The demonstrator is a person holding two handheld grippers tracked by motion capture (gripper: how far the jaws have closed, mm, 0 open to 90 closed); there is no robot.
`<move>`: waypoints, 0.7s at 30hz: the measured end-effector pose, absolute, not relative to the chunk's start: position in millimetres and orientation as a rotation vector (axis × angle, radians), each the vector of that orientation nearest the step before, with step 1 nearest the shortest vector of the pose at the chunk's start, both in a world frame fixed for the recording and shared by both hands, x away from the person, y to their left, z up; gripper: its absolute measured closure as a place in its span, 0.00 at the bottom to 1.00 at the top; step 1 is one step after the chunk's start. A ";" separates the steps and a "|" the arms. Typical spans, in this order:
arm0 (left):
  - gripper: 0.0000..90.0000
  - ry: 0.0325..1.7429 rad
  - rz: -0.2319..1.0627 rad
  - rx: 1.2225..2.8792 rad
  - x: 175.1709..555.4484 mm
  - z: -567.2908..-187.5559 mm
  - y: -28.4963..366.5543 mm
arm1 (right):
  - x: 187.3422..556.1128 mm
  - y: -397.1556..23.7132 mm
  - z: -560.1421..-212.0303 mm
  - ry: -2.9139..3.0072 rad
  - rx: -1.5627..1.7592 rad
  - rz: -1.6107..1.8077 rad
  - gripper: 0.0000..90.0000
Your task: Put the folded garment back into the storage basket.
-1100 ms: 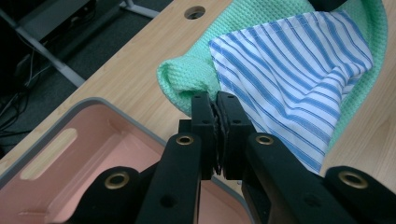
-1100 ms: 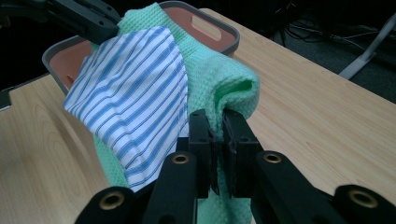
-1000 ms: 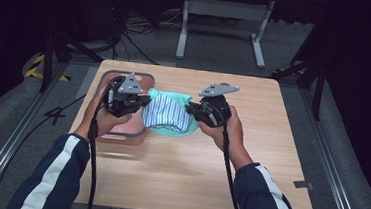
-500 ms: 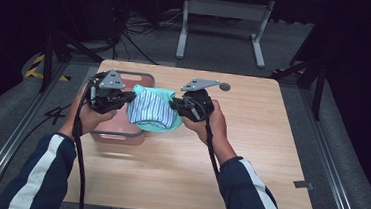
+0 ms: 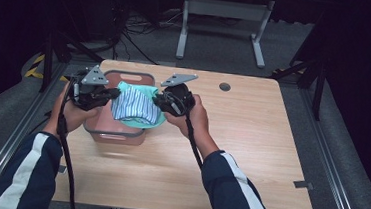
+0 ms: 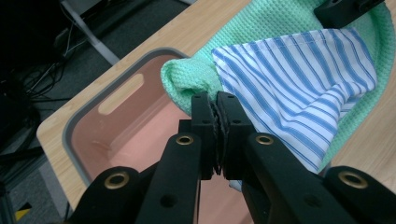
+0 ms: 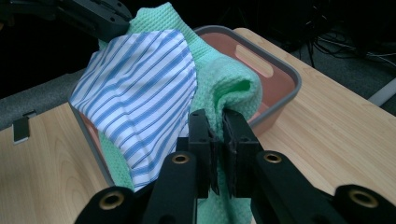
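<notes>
A folded bundle of a mint green waffle cloth (image 5: 144, 122) and a blue-and-white striped cloth (image 5: 132, 105) hangs between my two grippers above a pink bin (image 5: 116, 133) with a grey rim. My left gripper (image 5: 110, 94) is shut on the bundle's left edge, and my right gripper (image 5: 159, 101) is shut on its right edge. The left gripper view has the jaws of my left gripper (image 6: 215, 103) pinching both cloths (image 6: 299, 88) over the bin (image 6: 116, 121). In the right gripper view my right gripper (image 7: 217, 122) pinches the green cloth (image 7: 233, 88).
The bin stands at the far left of a wooden table (image 5: 250, 144). A round cable hole (image 5: 224, 86) lies at the table's back edge. Metal rails (image 5: 5, 135) run along both sides, and a grey stand (image 5: 221, 9) is on the floor beyond.
Both grippers have carried the cloth bundle left and away from me, from beside the bin to over it.
</notes>
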State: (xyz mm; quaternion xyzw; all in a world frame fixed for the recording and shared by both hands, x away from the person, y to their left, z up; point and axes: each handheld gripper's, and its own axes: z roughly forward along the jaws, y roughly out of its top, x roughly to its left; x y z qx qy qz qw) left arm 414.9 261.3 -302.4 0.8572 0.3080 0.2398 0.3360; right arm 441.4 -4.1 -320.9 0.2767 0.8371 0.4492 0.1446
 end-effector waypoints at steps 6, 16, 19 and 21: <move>0.96 0.836 0.638 2.235 416.6 -307.2 273.7 | 444.1 19.5 -323.7 2.431 0.781 1.287 0.92; 0.96 0.876 0.664 2.252 414.6 -317.6 289.2 | 445.9 48.0 -336.1 2.481 0.742 1.246 0.92; 0.96 0.886 0.660 2.242 415.1 -321.4 292.9 | 450.1 53.3 -340.8 2.490 0.747 1.238 0.92; 0.96 0.893 0.662 2.248 415.5 -322.9 294.1 | 450.6 54.3 -341.5 2.491 0.749 1.238 0.92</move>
